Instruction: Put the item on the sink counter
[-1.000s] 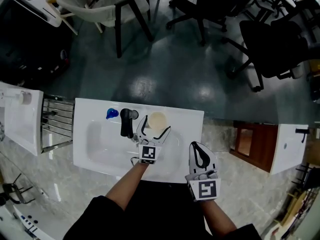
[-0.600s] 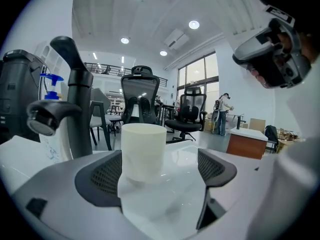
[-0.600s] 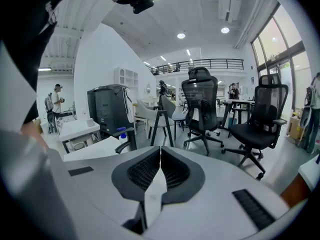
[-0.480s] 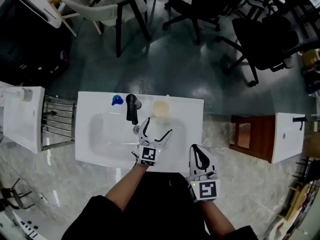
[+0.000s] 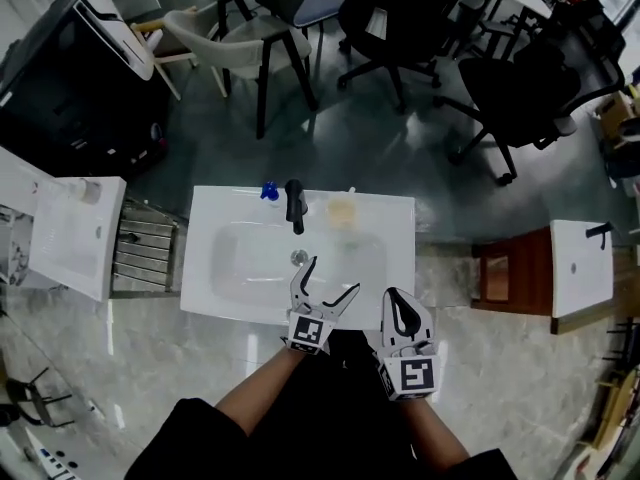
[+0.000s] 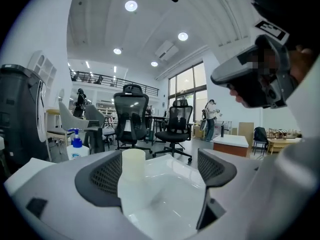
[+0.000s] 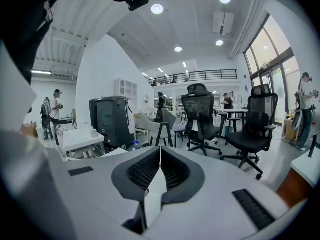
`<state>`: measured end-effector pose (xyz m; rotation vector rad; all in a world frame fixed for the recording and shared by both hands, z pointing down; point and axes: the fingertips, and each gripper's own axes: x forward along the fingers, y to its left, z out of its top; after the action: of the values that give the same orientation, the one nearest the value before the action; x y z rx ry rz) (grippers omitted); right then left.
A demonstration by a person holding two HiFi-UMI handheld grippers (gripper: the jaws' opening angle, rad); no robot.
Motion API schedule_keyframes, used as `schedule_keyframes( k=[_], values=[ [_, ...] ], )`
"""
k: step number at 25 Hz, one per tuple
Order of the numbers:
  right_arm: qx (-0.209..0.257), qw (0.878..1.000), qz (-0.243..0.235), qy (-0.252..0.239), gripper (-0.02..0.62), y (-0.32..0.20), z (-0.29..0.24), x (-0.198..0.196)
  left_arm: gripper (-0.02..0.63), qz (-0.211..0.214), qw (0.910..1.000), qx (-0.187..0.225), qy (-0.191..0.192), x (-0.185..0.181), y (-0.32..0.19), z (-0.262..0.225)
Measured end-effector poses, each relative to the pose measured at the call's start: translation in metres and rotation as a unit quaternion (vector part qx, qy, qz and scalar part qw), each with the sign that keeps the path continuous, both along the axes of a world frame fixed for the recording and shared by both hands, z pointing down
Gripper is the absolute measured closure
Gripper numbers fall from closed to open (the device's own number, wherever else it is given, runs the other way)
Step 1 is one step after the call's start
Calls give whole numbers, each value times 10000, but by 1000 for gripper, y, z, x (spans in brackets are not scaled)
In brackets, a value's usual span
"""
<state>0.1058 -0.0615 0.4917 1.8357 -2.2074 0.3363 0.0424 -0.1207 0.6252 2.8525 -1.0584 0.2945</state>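
White sink counter amid office chairs: pale cream cylindrical cup upright at far edge; left gripper gaping at near edge, clear of cup; right gripper pinched together at near right corner.

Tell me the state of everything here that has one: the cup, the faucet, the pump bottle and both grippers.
Cup: upright on the sink counter, held by neither gripper.
Faucet: no water seen running.
Pump bottle: upright beside the faucet.
Left gripper: open, holding nothing, apart from the cup.
Right gripper: shut, empty.
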Motion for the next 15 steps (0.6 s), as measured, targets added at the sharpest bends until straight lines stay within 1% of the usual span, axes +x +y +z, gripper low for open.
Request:
schedule_keyframes(
  k=[5,8,11,13,15],
  values=[
    [255,9996,114,-4,563,20,-34,-12,146,-145,9996,-162,199,-21,32,-45],
    [245,9996,170,-2,563,33,-34,-17,146,-274,9988,-337,204,-32,44,-63],
    [227,9997,125,14,563,47,-34,-27,146,-407,9972,-504,371,-50,54,-89],
    [206,9997,123,-50,563,56,-42,-36,149,-357,9953,-786,429,-57,66,-104],
    [174,9998,85,-103,564,65,-48,-44,161,-160,9942,-956,456,-59,80,-119]
  ],
)
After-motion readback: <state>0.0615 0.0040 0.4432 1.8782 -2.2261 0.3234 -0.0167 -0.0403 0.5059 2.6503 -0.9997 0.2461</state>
